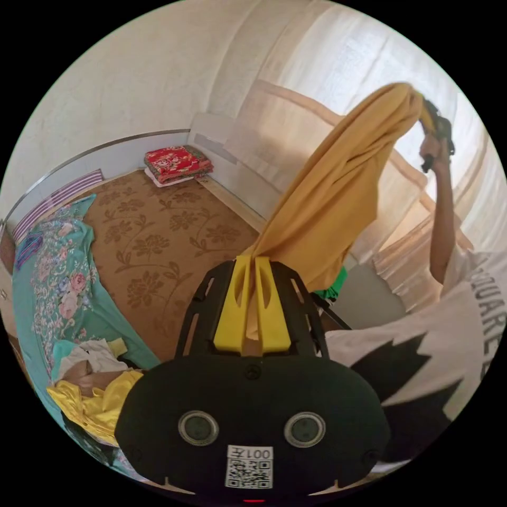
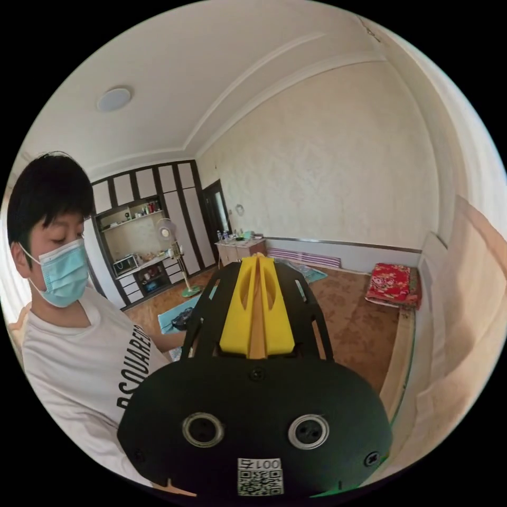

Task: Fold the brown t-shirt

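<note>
Both yellow fingers (image 1: 274,311) of the left gripper (image 1: 255,261) clench a corner of the brown t-shirt (image 1: 338,185), which stretches toward two o'clock, up to the right gripper (image 1: 437,138) held high by a raised arm. The right gripper's own jaws look clamped on a thin strip of cloth. The step looks like lifting and spreading; next, laying it flat on the patterned mat (image 1: 163,243) at ten o'clock.

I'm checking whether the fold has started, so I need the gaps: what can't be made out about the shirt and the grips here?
- Left gripper view: the brown t-shirt hangs bunched, so its sleeves and collar are hidden in its folds.
- Left gripper view: the right hand-held gripper is small and draped by cloth; its jaws can't be read.
- Right gripper view: a tan strip sits between the jaws; the gripper body hides the rest.
</note>
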Tool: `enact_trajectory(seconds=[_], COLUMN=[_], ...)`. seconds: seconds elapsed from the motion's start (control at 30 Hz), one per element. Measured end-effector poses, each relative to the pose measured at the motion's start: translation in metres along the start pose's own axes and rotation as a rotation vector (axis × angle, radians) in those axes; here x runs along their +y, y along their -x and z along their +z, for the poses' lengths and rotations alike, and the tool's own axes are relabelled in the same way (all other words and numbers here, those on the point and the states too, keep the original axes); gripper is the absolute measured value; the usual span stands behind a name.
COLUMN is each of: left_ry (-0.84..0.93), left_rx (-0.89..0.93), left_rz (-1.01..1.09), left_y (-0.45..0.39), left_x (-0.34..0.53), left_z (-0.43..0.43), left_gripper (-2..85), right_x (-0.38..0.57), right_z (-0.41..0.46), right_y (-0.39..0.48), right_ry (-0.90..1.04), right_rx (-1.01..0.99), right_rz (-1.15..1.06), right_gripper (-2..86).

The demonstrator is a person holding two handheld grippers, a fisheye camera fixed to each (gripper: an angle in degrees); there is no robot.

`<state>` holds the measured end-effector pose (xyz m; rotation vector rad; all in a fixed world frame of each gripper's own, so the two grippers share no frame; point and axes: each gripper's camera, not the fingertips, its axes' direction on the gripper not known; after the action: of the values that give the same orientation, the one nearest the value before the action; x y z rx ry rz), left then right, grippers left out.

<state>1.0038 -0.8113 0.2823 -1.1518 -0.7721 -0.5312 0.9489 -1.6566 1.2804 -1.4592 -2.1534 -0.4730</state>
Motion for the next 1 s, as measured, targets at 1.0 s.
enact_trajectory(seconds=[1.0], left_ry=[0.03], left_rx=[-0.327], left_rz=[0.036], left_y=[-0.031], left_x=[-0.429], left_z=[0.089], left_gripper=[-1.0], right_x=[0.152], right_z=[0.32], right_y=[-0.178], right_ry=[0.411], right_rx=[-0.231], right_rz=[0.34], right_gripper=[0.3])
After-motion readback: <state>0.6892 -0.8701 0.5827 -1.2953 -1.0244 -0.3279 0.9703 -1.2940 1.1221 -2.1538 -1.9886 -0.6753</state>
